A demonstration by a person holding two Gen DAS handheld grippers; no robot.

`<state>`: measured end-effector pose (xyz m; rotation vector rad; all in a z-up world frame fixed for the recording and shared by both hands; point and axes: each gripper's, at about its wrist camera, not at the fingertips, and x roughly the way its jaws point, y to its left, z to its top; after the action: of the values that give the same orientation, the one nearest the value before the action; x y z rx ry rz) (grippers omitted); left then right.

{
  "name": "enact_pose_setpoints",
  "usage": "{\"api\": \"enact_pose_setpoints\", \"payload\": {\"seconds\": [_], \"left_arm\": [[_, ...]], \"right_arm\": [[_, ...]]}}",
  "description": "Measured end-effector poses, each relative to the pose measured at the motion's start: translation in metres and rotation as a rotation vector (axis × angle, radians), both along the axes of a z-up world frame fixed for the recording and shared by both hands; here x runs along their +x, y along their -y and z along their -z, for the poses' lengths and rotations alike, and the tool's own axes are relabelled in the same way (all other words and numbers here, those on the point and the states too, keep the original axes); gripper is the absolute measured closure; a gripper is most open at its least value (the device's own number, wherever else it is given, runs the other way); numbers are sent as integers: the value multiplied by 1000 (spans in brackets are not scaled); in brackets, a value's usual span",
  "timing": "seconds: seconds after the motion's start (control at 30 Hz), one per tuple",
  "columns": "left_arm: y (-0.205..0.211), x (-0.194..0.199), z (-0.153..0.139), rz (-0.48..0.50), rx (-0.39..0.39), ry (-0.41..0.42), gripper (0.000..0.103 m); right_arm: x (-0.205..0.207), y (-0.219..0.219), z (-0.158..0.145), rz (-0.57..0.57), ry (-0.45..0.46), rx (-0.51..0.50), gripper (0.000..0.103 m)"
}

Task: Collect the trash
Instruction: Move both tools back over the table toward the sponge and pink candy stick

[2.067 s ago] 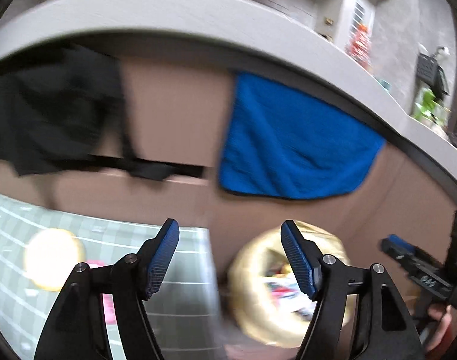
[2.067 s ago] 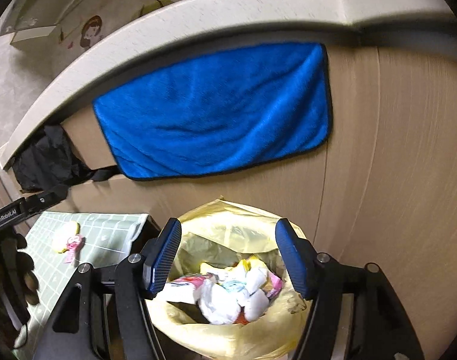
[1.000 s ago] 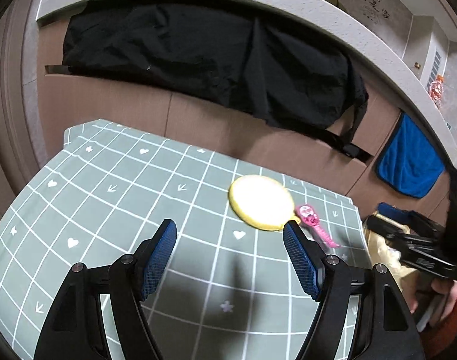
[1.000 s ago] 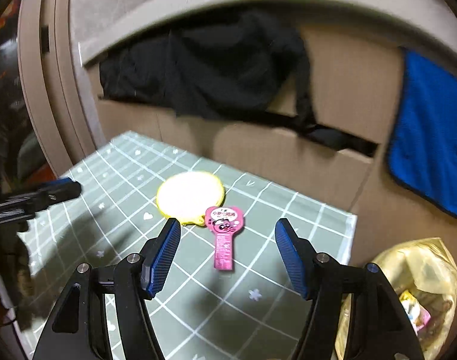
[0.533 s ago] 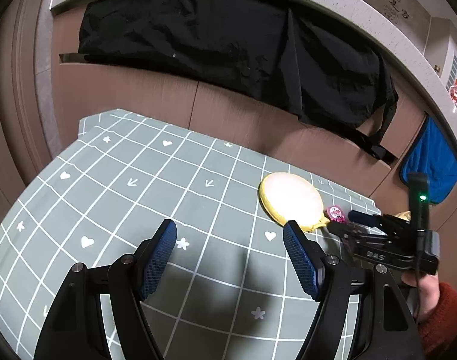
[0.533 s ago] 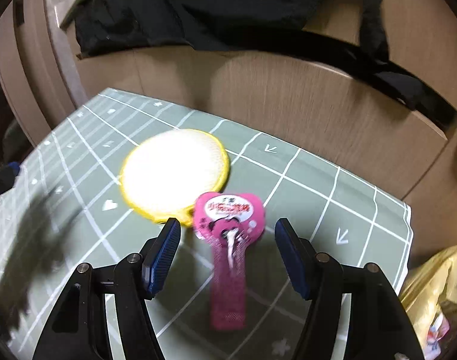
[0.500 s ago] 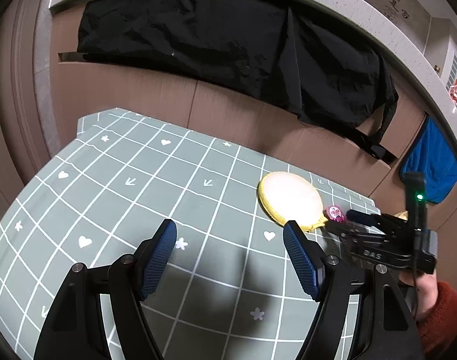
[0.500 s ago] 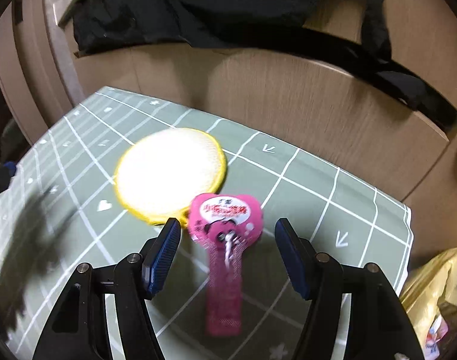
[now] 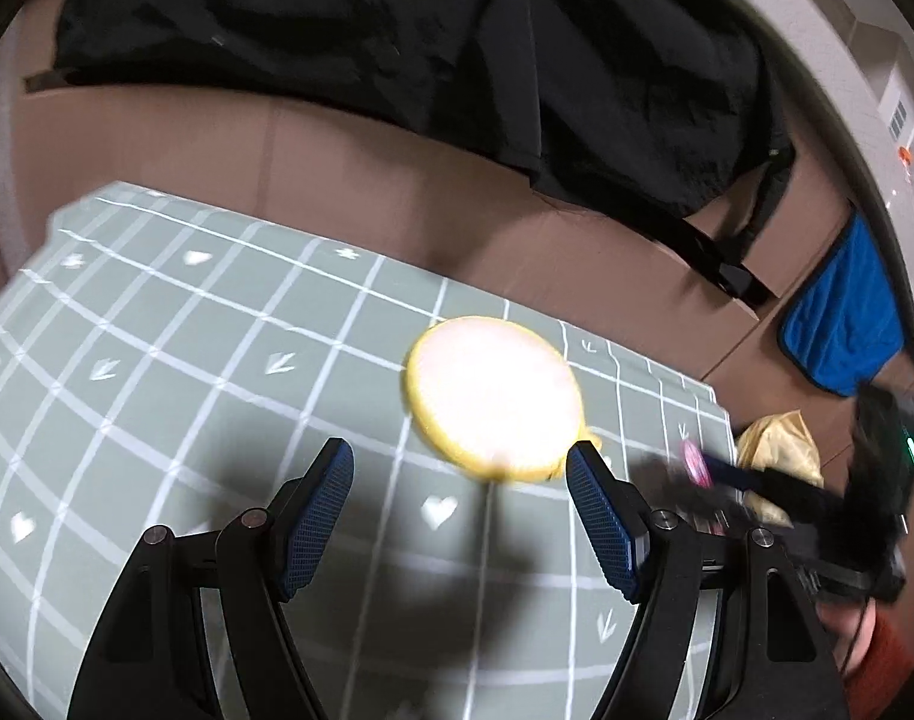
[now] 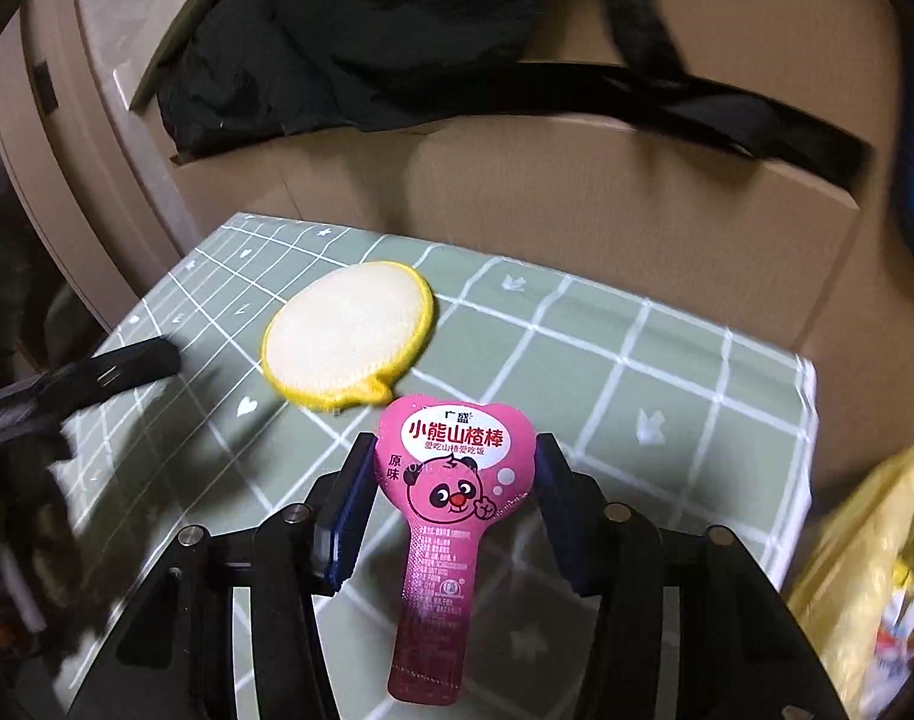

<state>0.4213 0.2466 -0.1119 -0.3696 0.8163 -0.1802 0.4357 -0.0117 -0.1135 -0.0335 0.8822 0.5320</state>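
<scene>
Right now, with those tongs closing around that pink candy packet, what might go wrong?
The right tongs pinch only the edges of the pink heart-shaped snack wrapper; the flat, thin film could buckle or slip out. The round yellow-rimmed white pad lies very close to the wrapper's top, so it might get dragged along. The yellow plastic trash bag sits beyond the table edge, so the wrapper could drop short.

Glossy plastic wrapper (image 10: pixel 451 504) — matt cloth (image 10: pixel 637 360)

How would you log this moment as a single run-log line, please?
right gripper: shut on pink wrapper | left gripper: open, empty, over green mat | yellow pad: on mat | trash bag: right
</scene>
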Motion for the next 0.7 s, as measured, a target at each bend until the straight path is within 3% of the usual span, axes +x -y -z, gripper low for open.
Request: {"api": "enact_pose_setpoints", "payload": {"seconds": [0.1, 0.23, 0.4, 0.5, 0.53, 0.6, 0.63, 0.7], "left_arm": [[4, 30, 7, 0, -9, -36, 30], [13, 65, 18, -20, 44, -100, 31], [24, 79, 25, -77, 96, -143, 39], [35, 78, 25, -97, 157, -142, 48], [38, 78, 25, -89, 164, -139, 56], [38, 75, 23, -90, 141, -134, 69], [37, 72, 20, -94, 125, -125, 81], [36, 65, 10, -95, 123, -92, 85]], "right_arm": [[-14, 16, 1, 14, -30, 44, 55], [-38, 33, 4, 35, -24, 53, 55], [-58, 40, 1, 47, 15, 39, 55], [-64, 43, 0, 43, 27, 44, 55], [-65, 46, 1, 42, 27, 48, 55], [-67, 49, 2, 42, 21, 63, 55], [-69, 51, 2, 43, 19, 69, 55], [-72, 54, 3, 45, 13, 81, 55]]}}
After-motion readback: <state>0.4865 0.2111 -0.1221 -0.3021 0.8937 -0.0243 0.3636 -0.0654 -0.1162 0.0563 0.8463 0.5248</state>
